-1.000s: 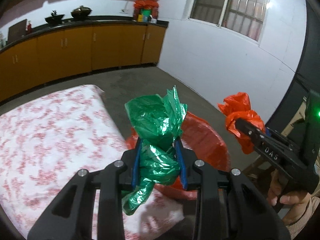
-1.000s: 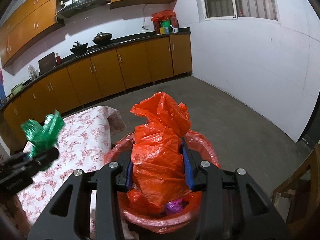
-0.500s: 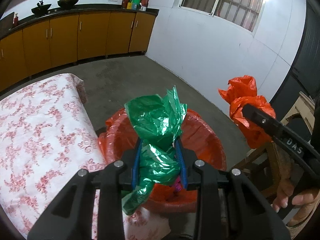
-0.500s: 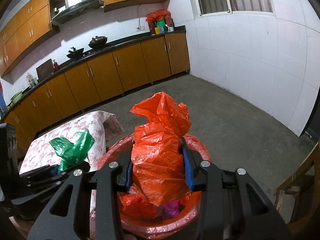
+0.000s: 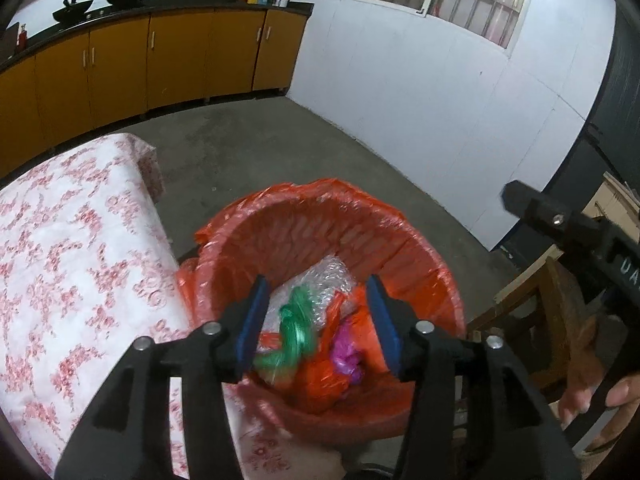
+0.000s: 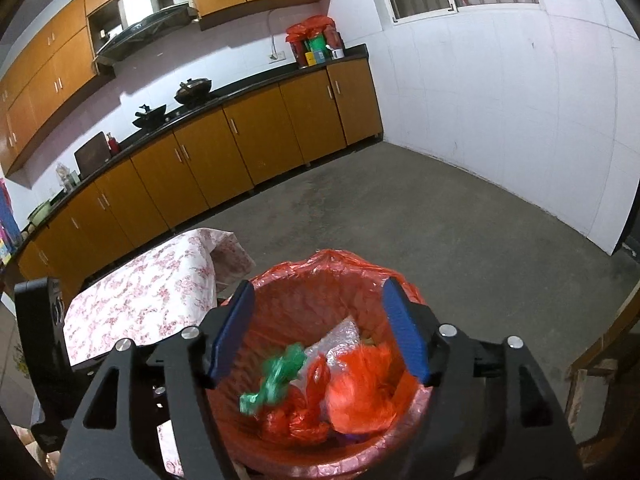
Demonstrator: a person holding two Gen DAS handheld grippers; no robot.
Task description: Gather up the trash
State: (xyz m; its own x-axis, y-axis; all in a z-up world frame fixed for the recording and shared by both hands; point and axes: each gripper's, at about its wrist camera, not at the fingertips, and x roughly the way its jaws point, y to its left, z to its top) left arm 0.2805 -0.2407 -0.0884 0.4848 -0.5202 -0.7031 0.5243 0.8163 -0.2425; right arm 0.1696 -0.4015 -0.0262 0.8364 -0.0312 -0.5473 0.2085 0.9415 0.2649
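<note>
Table (image 5: 60,240) draped in white cloth with red floral print: stands touching the bin on its left. Bin, round, lined with a red-orange plastic bag (image 5: 320,216): on the grey concrete floor below both grippers. Left gripper (image 5: 316,320): black, 2 blue pads, jaws just opened, spread apart, nothing between them. Right gripper (image 6: 320,334): same make, jaws just opened wider, likewise holding nothing. Crumpled orange plastic bag (image 6: 360,392): inside bin, right side. Crumpled green plastic bag (image 6: 276,376): inside bin, blurred, left of the orange one, beside clear wrap and a purple scrap.
</note>
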